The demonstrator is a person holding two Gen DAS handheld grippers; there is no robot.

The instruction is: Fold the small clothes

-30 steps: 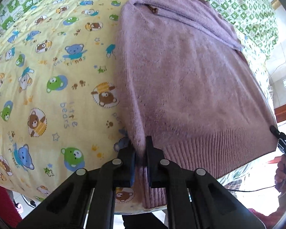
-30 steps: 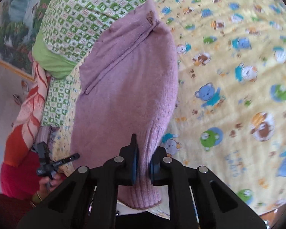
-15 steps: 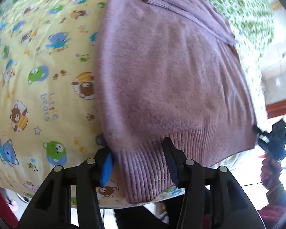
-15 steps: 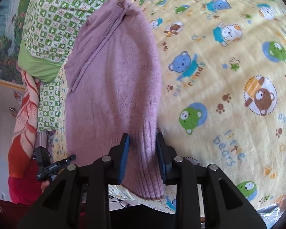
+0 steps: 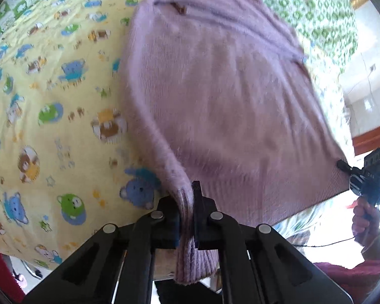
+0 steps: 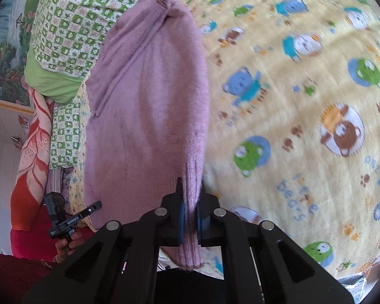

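Observation:
A lilac knitted sweater [image 5: 223,96] lies lengthwise on a yellow bear-print bedsheet [image 5: 50,106], collar at the far end. My left gripper [image 5: 186,202] is shut on the left corner of its ribbed hem and lifts it a little. My right gripper [image 6: 190,202] is shut on the other hem corner of the sweater [image 6: 144,116]. The right gripper also shows at the far right of the left wrist view [image 5: 342,164], at that corner. The left gripper shows at the lower left of the right wrist view [image 6: 96,205].
A green-and-white checked pillow [image 6: 68,22] lies beyond the sweater's collar. A red-orange patterned blanket [image 6: 30,157] hangs at the bed's side. The bed edge runs just below the hem. The yellow sheet [image 6: 304,101] spreads wide beside the sweater.
Both grippers stood open around the hem half a second ago. Now both are shut on the hem corners, and the hem is raised slightly.

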